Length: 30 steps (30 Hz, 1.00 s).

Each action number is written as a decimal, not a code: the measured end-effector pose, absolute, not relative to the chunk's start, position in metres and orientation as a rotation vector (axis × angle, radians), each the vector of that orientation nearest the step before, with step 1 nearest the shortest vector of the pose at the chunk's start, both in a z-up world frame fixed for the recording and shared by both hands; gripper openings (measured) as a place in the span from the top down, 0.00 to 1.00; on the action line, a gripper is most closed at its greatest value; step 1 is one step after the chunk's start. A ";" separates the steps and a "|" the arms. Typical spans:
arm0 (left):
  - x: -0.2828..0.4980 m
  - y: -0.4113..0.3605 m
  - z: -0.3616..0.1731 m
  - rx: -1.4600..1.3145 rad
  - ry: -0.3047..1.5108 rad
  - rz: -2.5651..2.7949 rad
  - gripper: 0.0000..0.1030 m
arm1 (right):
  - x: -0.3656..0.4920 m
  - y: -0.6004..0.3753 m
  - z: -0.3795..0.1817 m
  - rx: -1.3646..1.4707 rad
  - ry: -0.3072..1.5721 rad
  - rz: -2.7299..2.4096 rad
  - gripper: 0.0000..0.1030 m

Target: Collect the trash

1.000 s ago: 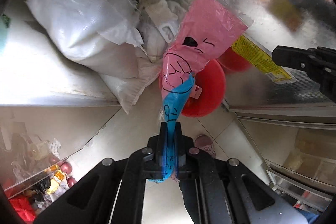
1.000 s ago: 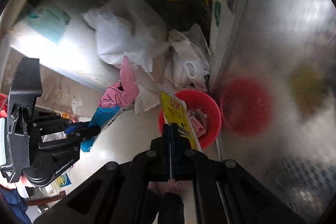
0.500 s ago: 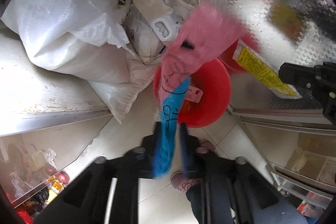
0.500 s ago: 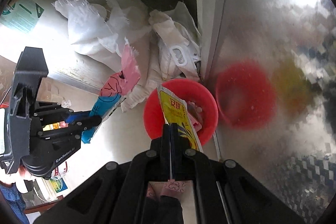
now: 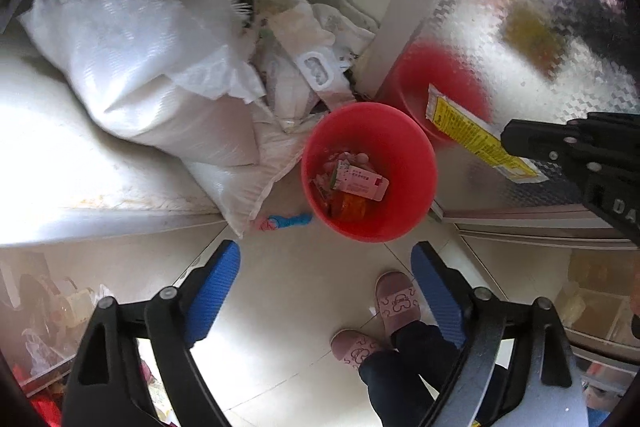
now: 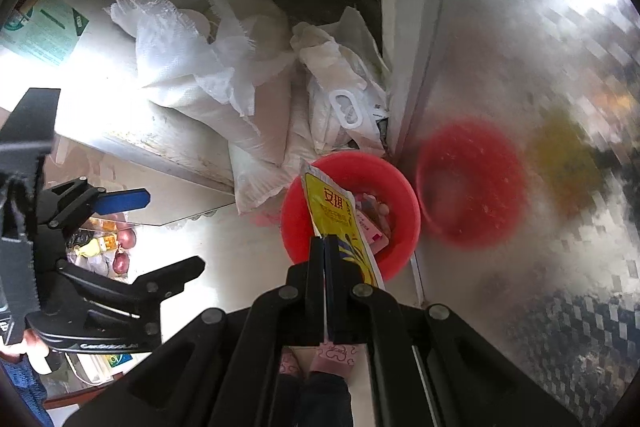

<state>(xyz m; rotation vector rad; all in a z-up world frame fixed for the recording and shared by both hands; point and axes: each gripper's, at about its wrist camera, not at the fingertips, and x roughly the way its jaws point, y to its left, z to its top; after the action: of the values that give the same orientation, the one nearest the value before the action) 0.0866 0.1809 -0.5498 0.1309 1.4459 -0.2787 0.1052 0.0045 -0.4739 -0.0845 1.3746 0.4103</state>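
A red bin (image 5: 370,171) stands on the floor with several wrappers and a pink box (image 5: 360,181) inside; it also shows in the right wrist view (image 6: 352,211). My left gripper (image 5: 326,267) is open and empty above the floor just before the bin. The pink and blue wrapper (image 5: 282,222) lies on the floor beside the bin's left side, outside it. My right gripper (image 6: 324,243) is shut on a yellow packet (image 6: 332,211) and holds it over the bin; the packet shows at right in the left wrist view (image 5: 472,131).
White woven sacks (image 5: 160,75) are piled behind and left of the bin. A shiny metal cabinet wall (image 6: 520,107) stands on the right and reflects the bin. The person's pink slippers (image 5: 396,303) stand close below. Clutter lies under a shelf at lower left (image 5: 44,307).
My left gripper opened and let go of the pink and blue wrapper, which dropped to the floor beside the bin. Both grippers moved nearer the bin.
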 end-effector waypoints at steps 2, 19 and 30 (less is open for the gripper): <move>0.084 0.189 -0.544 0.108 1.435 -0.261 0.14 | 0.106 0.010 -0.477 -0.103 1.379 0.411 1.00; 0.062 0.226 -0.542 -0.028 1.415 -0.164 0.13 | 0.107 0.025 -0.502 -0.183 1.404 0.390 0.60; 0.058 0.216 -0.506 0.011 1.338 -0.193 0.13 | 0.095 0.018 -0.459 -0.153 1.305 0.352 0.07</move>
<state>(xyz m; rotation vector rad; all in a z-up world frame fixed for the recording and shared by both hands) 0.0579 0.2155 -0.5063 0.0109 1.3376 -0.1929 0.0950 0.0176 -0.4586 -0.1530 1.3050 0.3524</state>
